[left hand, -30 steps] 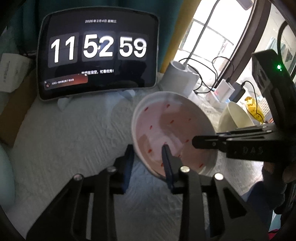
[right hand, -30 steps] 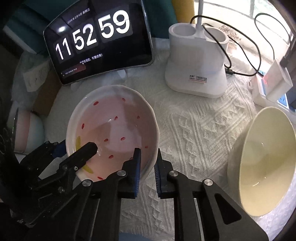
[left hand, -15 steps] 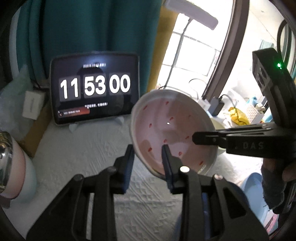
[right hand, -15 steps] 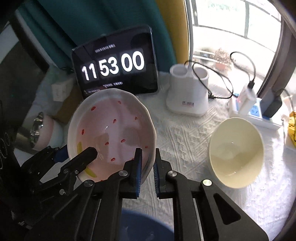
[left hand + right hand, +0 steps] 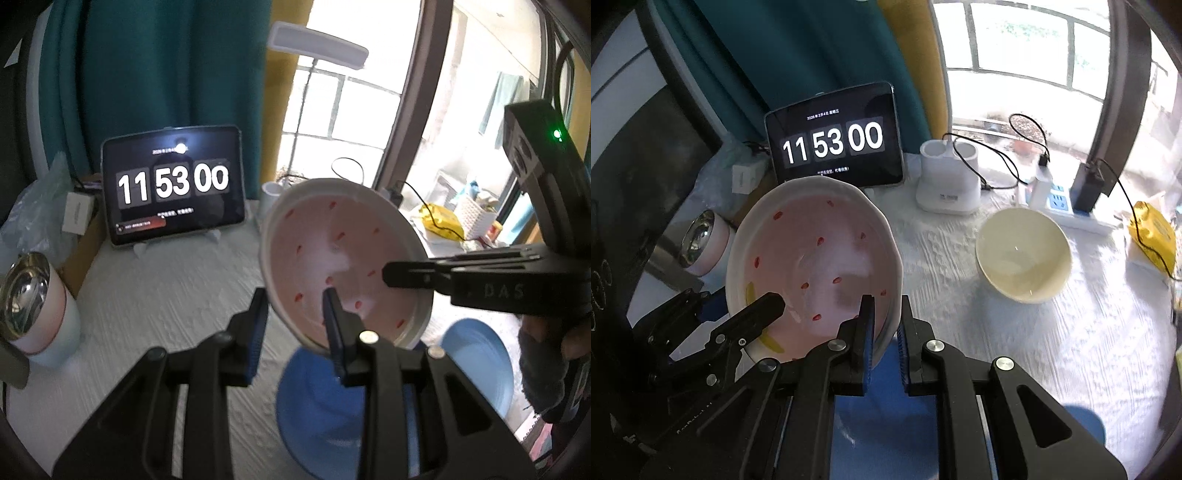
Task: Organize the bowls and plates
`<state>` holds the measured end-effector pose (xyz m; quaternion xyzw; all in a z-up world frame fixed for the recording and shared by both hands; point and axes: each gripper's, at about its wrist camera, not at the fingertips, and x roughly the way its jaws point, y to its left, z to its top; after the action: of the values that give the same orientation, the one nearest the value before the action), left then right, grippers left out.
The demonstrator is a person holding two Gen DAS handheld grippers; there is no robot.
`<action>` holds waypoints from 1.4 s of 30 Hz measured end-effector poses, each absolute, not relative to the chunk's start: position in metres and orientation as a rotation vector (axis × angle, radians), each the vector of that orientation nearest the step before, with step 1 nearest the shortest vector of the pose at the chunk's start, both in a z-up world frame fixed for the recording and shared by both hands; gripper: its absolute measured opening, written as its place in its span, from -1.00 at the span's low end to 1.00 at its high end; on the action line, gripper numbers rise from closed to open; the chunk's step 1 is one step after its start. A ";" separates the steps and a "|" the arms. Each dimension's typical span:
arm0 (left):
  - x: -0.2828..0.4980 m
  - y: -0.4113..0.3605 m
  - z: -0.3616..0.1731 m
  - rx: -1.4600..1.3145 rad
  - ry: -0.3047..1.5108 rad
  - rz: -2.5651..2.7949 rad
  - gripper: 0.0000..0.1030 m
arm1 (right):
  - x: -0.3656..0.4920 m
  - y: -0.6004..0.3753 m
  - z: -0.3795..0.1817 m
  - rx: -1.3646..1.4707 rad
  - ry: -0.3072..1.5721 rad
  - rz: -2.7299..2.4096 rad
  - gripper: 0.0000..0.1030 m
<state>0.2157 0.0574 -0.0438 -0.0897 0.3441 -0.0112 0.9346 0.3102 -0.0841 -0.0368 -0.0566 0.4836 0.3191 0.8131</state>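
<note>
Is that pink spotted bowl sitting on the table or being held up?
Held up. Both tongs, left and right, pinch the pink bowl's rim, and it hangs tilted above a blue plate.

open cloth left of the blue plates (image 5: 325, 417), mid-table, plenty of room | left edge: steel-lidded cup (image 5: 33, 314) | back: clock tablet (image 5: 834, 142), white charger stand (image 5: 947, 184), power strip (image 5: 1067, 206) with cables | right: cream bowl (image 5: 1023, 254), open lane in front | pink bowl (image 5: 812, 262) held up over the blue plates
</note>
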 end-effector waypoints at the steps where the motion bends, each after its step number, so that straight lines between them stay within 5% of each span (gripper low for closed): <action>1: 0.212 0.054 -0.045 -0.179 0.708 -0.027 -0.40 | 0.307 -0.087 -0.037 -0.117 1.034 0.680 -0.75; 42: 0.187 -0.003 -0.111 -0.078 0.969 0.029 -0.37 | 0.243 -0.126 -0.115 -0.199 1.110 0.698 -0.64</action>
<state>0.1869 -0.0026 -0.1112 -0.0375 0.4655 0.0139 0.8841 0.2426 -0.1260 -0.1152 -0.0926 0.5152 0.3238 0.7881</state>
